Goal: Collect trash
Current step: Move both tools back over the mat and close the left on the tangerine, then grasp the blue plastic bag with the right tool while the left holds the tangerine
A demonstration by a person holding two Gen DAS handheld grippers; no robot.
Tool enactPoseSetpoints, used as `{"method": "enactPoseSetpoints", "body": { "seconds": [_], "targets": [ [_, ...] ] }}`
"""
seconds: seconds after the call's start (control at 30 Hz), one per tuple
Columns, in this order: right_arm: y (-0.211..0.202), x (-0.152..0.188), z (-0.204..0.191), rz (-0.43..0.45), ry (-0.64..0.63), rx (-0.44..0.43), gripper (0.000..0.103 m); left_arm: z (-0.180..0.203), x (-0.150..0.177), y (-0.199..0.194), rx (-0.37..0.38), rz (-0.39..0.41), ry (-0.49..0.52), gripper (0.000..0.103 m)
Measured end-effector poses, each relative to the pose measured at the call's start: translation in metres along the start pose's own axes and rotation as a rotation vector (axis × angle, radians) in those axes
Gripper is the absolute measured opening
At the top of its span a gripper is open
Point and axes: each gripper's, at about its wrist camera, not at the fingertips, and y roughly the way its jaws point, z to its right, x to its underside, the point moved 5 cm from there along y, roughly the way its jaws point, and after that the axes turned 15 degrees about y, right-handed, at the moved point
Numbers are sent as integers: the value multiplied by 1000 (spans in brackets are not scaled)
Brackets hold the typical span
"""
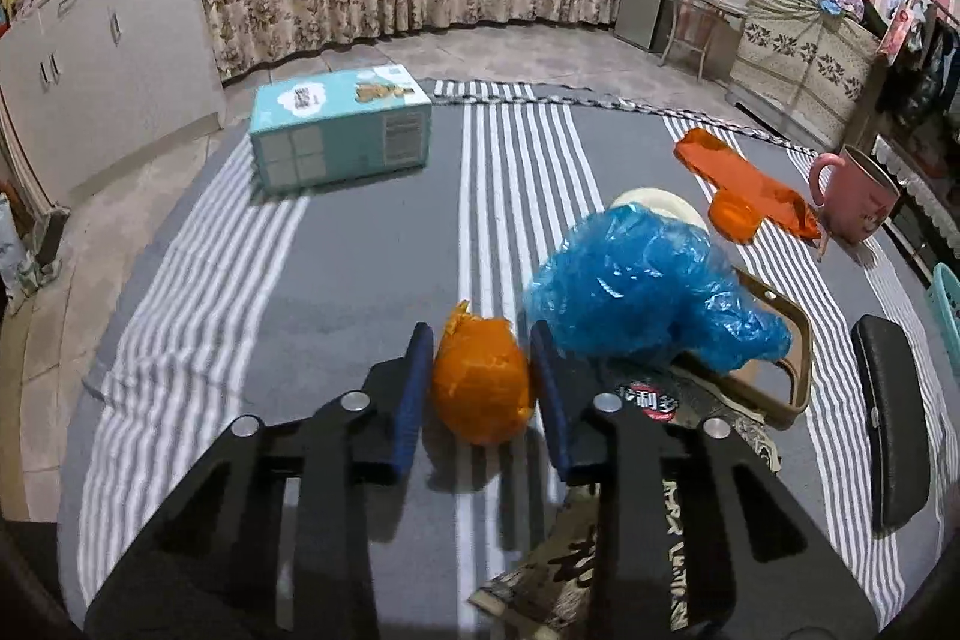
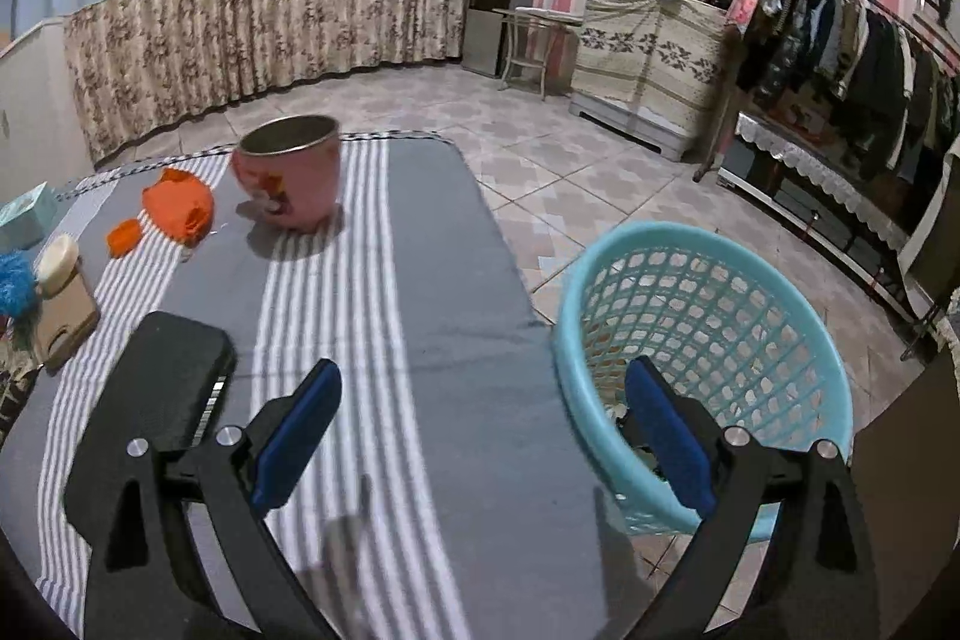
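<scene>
the orange wad [image 1: 483, 388] is clamped by the left tongs [image 1: 480, 370] on the bench [image 1: 336, 292]; the right tongs [image 2: 480, 436] are held wide, empty. the blue bag [image 1: 636, 292] and orange scraps [image 1: 744, 184] are left uncollected; little is seen inside the basket [image 2: 708, 340].

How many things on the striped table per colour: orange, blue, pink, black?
Orange: 3, ball, wrapper, scrap
Blue: 1, bag
Pink: 1, mug
Black: 1, case
Total: 6
</scene>
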Motion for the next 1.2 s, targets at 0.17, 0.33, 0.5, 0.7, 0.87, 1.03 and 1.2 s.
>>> {"method": "enactPoseSetpoints", "body": {
  "seconds": [0.17, 0.33, 0.5, 0.7, 0.87, 1.03, 1.2],
  "targets": [
    [-15, 1, -30, -7, -1, -55, 94, -16, -16, -20, -73, 71, 66, 32],
    [-26, 7, -83, -22, 0, -137, 94, -46, -33, -29, -110, 146, 43, 32],
    [-28, 21, -158, -52, -66, -216, 93, -72, -35, -23, -126, 177, 13, 32],
    [-28, 38, -240, -100, -120, -301, 93, -92, -33, -21, -138, 194, -23, 32],
    [-33, 53, -295, -146, -154, -370, 93, -99, -34, -23, -147, 206, -31, 32],
    [-22, 68, -334, -170, -242, -351, 88, -98, -30, -19, -142, 198, -29, 32],
    [-16, 79, -336, -269, -261, -453, 30, -88, -28, -16, -140, 192, -2, 32]
  ]
}}
